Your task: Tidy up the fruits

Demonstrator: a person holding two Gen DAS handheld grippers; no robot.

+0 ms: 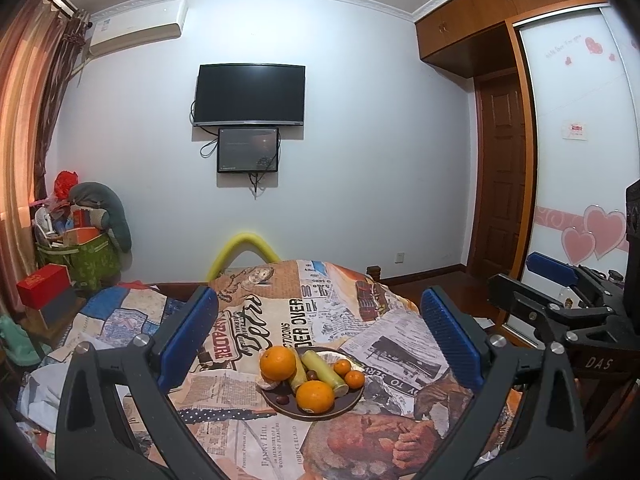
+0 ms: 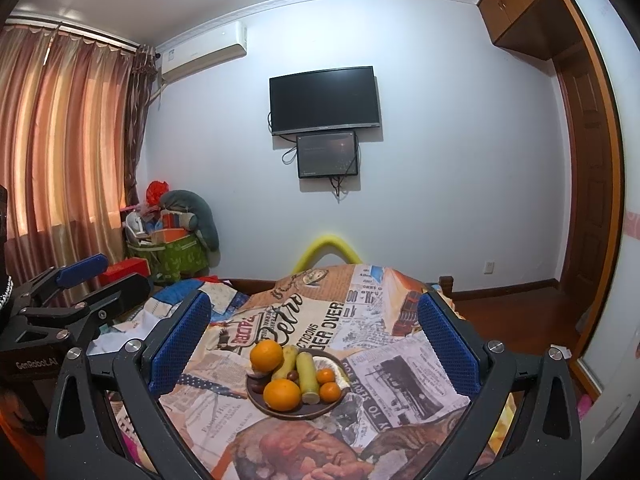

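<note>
While both grippers, left gripper [image 1: 316, 320] and right gripper [image 2: 314, 324], hover spread, the fruit plate [image 1: 280, 406] lies ahead between their fingers.

I saw a bed [image 1: 400, 332] covered by a newspaper-print spread [image 2: 400, 364]. Directly on the spread sat one dark round plate [image 1: 280, 404] of fruit; a patchwork quilt [image 1: 120, 316] lay at its left.

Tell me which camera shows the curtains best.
The right wrist view. There the curtains fill the left side, pleats and rail in plain sight. The left wrist view catches only a narrow strip of them squeezed against the left edge of the fisheye picture.
</note>
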